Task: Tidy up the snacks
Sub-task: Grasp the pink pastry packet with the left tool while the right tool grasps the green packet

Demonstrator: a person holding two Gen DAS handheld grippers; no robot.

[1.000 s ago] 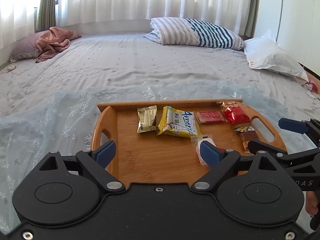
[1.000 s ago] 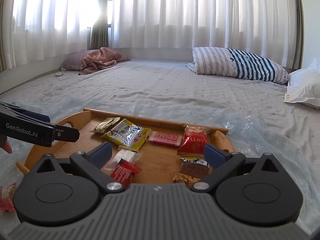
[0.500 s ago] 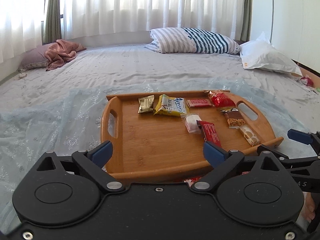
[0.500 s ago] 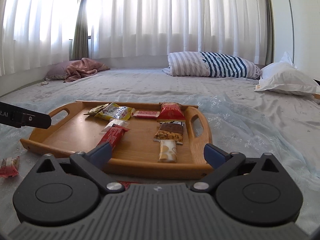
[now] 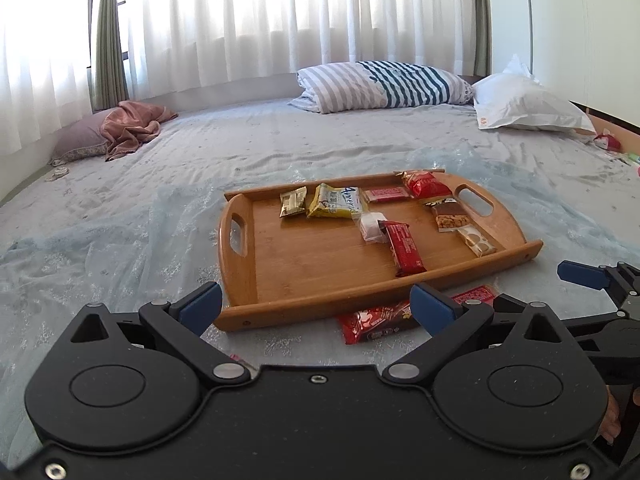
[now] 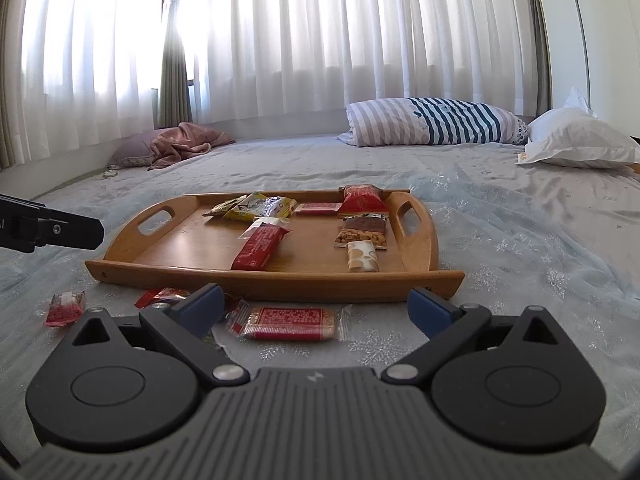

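A wooden tray (image 5: pixel 304 264) (image 6: pixel 192 240) lies on the bed and holds several snack packets, among them a long red bar (image 5: pixel 406 246) (image 6: pixel 260 246), a yellow packet (image 5: pixel 338 206) and a nut bar (image 6: pixel 362 232). On the sheet in front of the tray lie a red-labelled clear packet (image 6: pixel 288 323), a red wrapper (image 5: pixel 376 322) and a small red sweet (image 6: pixel 66 307). My left gripper (image 5: pixel 316 306) is open and empty, short of the tray's near edge. My right gripper (image 6: pixel 316 306) is open and empty over the clear packet.
A striped pillow (image 5: pixel 384 86) and a white pillow (image 5: pixel 528 106) lie at the back right. A pink blanket on a pillow (image 5: pixel 128 128) lies at the back left by the curtains. The other gripper shows at the left edge of the right wrist view (image 6: pixel 48 230).
Both grippers have pulled back and away from the tray, which now looks farther off. Loose packets in front of the tray have come into view. Both stay open.
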